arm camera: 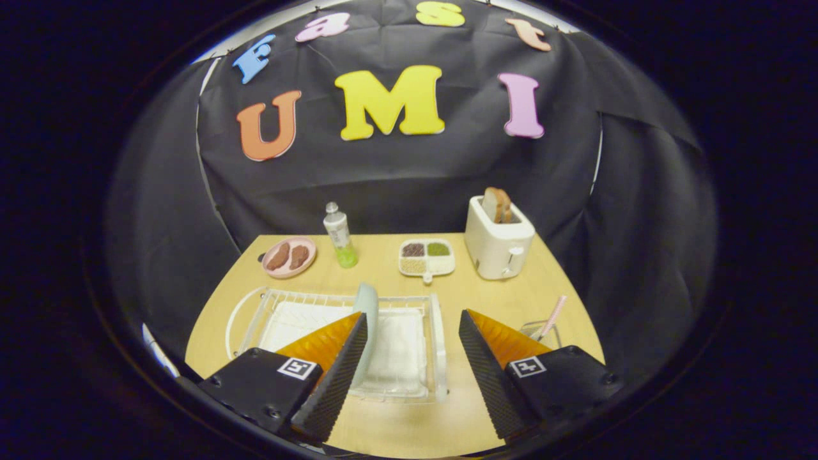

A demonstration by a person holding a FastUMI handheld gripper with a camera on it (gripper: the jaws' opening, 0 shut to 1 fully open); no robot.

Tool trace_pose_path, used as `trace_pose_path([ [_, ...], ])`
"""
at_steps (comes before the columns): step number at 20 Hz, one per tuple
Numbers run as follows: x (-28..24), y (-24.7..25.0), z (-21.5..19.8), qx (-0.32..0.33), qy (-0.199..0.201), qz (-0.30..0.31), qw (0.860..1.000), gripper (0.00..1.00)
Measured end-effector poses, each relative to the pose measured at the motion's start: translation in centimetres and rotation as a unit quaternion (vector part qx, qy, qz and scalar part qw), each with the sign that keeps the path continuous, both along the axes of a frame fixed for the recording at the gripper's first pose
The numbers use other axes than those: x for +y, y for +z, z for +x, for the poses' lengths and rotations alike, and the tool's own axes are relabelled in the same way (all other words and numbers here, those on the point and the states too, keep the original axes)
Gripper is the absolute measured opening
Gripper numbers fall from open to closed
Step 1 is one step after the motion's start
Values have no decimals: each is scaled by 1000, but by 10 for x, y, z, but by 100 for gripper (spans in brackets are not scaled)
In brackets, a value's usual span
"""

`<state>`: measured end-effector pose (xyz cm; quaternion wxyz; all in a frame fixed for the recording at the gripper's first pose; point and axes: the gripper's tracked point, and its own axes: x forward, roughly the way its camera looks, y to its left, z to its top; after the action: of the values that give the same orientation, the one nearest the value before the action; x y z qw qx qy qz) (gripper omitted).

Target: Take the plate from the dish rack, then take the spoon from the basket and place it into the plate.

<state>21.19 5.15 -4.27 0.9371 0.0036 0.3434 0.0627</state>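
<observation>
Spreading wide apart and gripping nothing, the fingers (412,358) hung above the near part of the table (460,291), so by my judgement the task had barely begun: the plate was not yet taken, and the spoon was not yet lifted.

The plate (367,319), pale and standing on edge, sat in the dish rack (409,358). Its lower part was hidden behind the left finger's tip, and it lay just ahead of that finger rather than squarely between the two. The white wire rack, lined with a white cloth, stretched across the gap between the fingers and off behind the left one.

Just beyond the right finger stood the basket (540,331), a small wire holder, with the pink handle of the spoon (553,316) leaning out of it. It stood well apart from the plate, on the other side of the rack.

Farther back on the table stood a pink dish (289,257) with two brown pieces, a small bottle (339,235), a divided tray (427,257) of grains, and a white toaster (498,246) with toast in its slot.

What remained, as I judge it: closing on the plate, setting it down, then fetching the spoon.
</observation>
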Motion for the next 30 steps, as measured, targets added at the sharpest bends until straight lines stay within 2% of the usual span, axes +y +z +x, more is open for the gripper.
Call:
trace_pose_path([
  [1, 9, -7, 4, 19, 10, 7, 1000, 90],
  [5, 29, -22, 27, 53, 13, 0, 999, 86],
  [8, 36, -34, 39, 100, -7, -25, 995, 81],
  [11, 43, -43, 35, 175, -21, -60, 982, 67],
  [14, 39, -45, 49, 189, -53, -120, 973, 55],
  [15, 39, -47, 47, 199, -57, -138, 968, 44],
  [17, 46, -53, 40, 217, -54, -174, 959, 30],
  [19, 49, -59, 36, 220, -57, -229, 947, 29],
  [21, 49, -61, 35, 207, -79, -275, 935, 30],
  [30, 79, -54, 23, 151, -142, -301, 931, 23],
])
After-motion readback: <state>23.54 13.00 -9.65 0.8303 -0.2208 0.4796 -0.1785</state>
